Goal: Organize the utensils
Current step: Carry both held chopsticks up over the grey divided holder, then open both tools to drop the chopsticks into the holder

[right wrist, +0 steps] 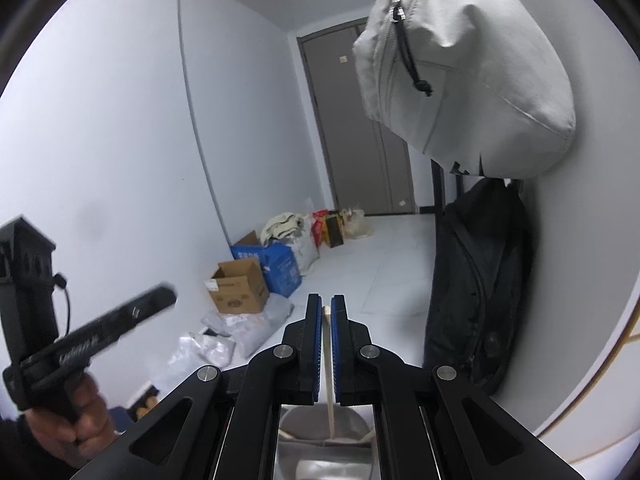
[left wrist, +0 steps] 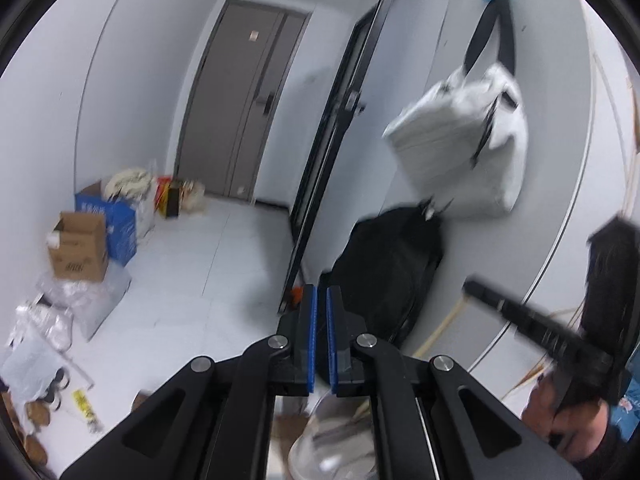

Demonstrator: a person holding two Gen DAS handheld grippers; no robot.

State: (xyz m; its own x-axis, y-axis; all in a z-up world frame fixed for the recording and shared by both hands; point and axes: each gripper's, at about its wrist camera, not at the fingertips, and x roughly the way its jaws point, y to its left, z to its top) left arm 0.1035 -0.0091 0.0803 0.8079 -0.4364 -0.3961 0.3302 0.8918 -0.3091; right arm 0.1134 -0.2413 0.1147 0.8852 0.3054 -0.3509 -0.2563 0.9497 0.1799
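left gripper (left wrist: 322, 300): blue pads pressed together, nothing between them; it points into the room, slightly downward
right gripper (right wrist: 326, 308): pads pinching a pale thin stick (right wrist: 329, 368), probably a chopstick, which runs back from just behind the tips toward the camera
stick's lower end: reaches down into a shiny metal container (right wrist: 324, 428) right under the right gripper's linkage; what else is in it is too blurred to tell
left view, under the linkage: a rounded glassy or metal vessel (left wrist: 320, 444), blurred
hands: a hand (right wrist: 76, 412) grips the left tool's handle, seen at the right gripper's lower left; another hand (left wrist: 568, 412) grips the right tool, at the left gripper's lower right
ahead of both tools: white floor, a brown cardboard box (right wrist: 240, 288) beside a blue box (right wrist: 280, 268), a grey door (left wrist: 248, 96) beyond
right of the tips: a pale bag (right wrist: 460, 68) hanging on the wall above a black bag (right wrist: 476, 280)
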